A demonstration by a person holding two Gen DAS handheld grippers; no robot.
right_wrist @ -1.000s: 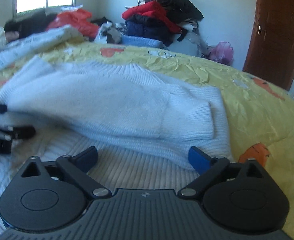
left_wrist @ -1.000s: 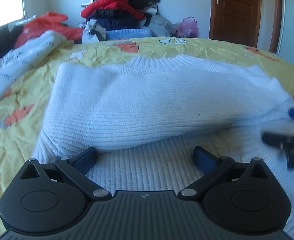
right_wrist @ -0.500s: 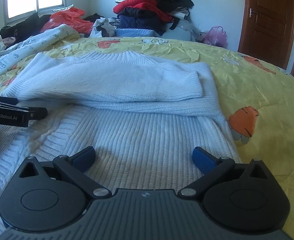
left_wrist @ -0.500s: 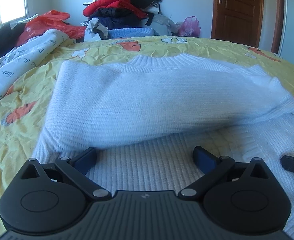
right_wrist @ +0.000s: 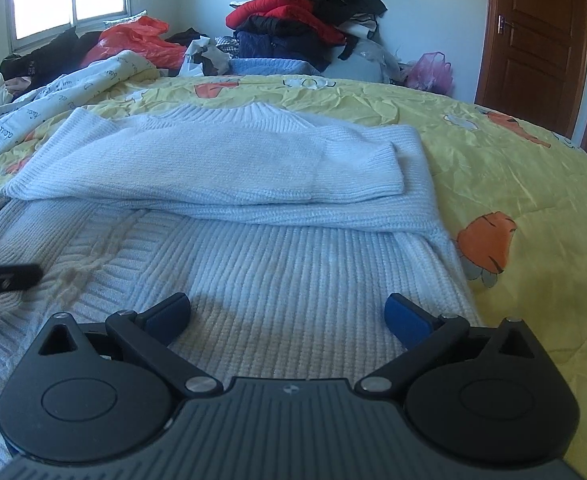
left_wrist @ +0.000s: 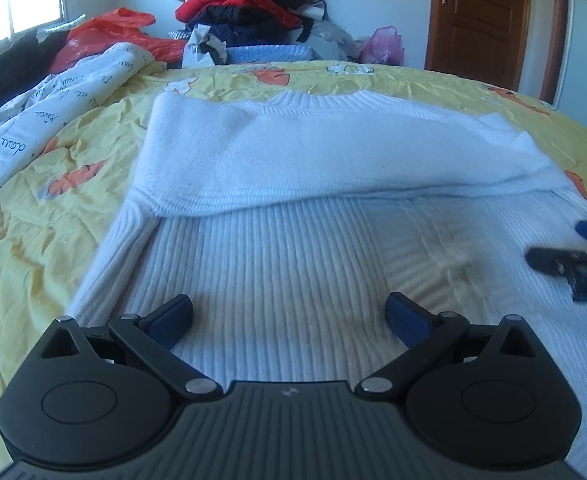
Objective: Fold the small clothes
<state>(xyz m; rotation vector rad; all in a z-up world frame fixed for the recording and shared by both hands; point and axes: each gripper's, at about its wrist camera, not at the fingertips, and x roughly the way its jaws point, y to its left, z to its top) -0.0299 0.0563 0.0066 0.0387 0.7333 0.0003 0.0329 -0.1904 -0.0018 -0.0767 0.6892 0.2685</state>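
Sweater point(left_wrist: 293, 248) beneath both wide-open tools

Both wrist cameras sit low and close over the white sweater point(left_wrist: 293, 248), facing across the bed point(right_wrist: 513, 168) toward the clothes pile point(right_wrist: 305, 20) and door point(left_wrist: 481, 20). Each catches the other gripper at its edge.

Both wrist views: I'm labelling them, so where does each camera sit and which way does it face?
Left wrist: on the left tool, low over the white sweater's left side, facing the clothes pile; own open fingers show.
Right wrist: on the right tool, over the sweater's right side; own open fingers.
Shared: sweater, yellow bedcover, door, each other's tool.
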